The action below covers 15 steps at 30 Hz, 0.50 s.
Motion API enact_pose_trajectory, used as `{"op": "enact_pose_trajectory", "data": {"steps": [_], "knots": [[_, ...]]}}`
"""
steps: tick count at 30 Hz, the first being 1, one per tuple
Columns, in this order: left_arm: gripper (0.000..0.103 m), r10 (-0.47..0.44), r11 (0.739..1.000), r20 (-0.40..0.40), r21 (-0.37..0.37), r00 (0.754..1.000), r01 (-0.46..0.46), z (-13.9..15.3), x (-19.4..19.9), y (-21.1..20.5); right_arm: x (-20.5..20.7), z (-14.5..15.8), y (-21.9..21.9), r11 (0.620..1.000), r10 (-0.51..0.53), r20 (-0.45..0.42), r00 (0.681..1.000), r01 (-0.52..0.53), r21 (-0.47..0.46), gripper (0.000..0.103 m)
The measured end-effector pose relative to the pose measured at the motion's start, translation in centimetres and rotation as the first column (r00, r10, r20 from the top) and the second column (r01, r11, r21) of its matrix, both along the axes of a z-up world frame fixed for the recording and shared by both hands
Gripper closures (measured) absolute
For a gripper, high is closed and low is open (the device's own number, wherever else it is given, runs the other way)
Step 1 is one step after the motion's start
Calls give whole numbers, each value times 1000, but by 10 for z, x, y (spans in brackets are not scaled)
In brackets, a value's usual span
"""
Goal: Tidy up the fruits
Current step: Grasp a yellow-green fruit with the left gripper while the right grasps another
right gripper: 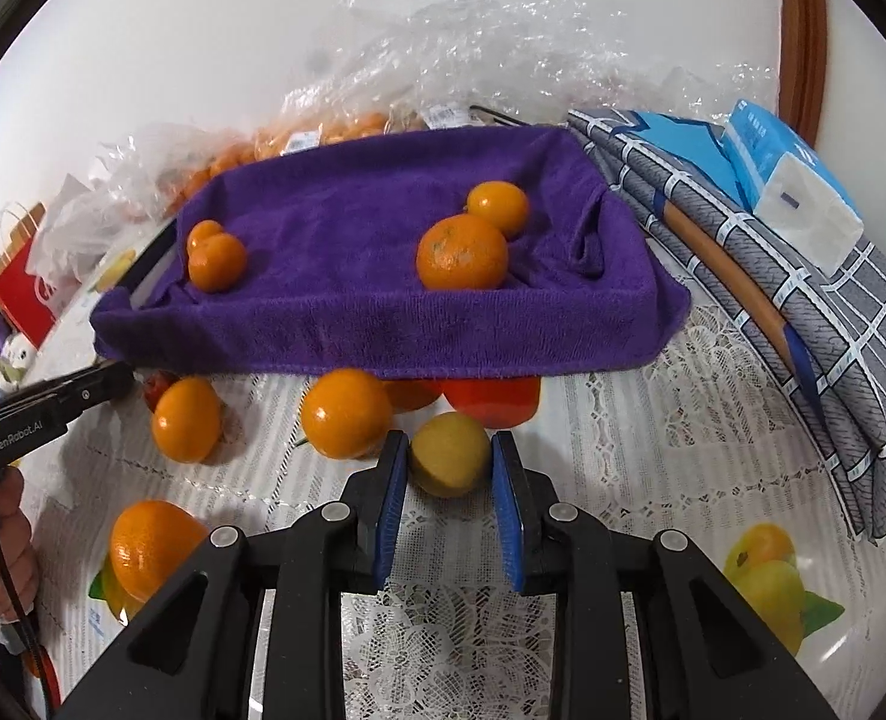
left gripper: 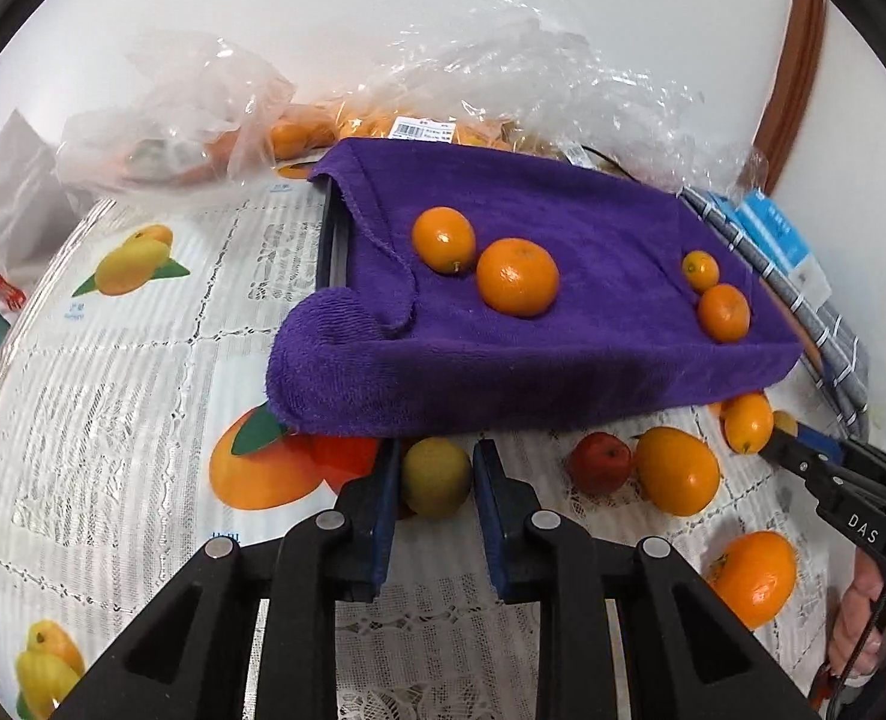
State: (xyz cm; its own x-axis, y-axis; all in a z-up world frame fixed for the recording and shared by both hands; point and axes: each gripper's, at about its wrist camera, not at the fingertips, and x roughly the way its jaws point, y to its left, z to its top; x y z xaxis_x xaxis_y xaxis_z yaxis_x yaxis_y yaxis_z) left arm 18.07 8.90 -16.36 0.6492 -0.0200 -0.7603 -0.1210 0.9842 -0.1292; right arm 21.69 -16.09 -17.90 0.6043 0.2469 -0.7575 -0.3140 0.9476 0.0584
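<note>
Lace tablecloth (left gripper: 143, 360) against white wall (left gripper: 383, 12)

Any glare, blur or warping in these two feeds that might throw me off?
Left wrist view: fisheye bends the table edges, black vignette corners, glare on the plastic bags. Right wrist view: same warp, the purple towel sharp, its front edge shading the tablecloth beneath.
</note>
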Motion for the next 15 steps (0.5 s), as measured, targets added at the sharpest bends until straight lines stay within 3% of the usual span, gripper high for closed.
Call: {"op": "enact_pose_trajectory", "data": {"steps": [5, 15], "knots": [[79, 3, 1000, 4, -25, 1000, -2, 0, -2, 4, -2, -2, 8, 998, 6, 14, 1000, -5, -68, 74], [79, 6, 999, 5, -31, 1000, -6, 0, -2, 4, -1, -2, 7, 998, 5, 12, 1000, -4, -62, 73]]}}
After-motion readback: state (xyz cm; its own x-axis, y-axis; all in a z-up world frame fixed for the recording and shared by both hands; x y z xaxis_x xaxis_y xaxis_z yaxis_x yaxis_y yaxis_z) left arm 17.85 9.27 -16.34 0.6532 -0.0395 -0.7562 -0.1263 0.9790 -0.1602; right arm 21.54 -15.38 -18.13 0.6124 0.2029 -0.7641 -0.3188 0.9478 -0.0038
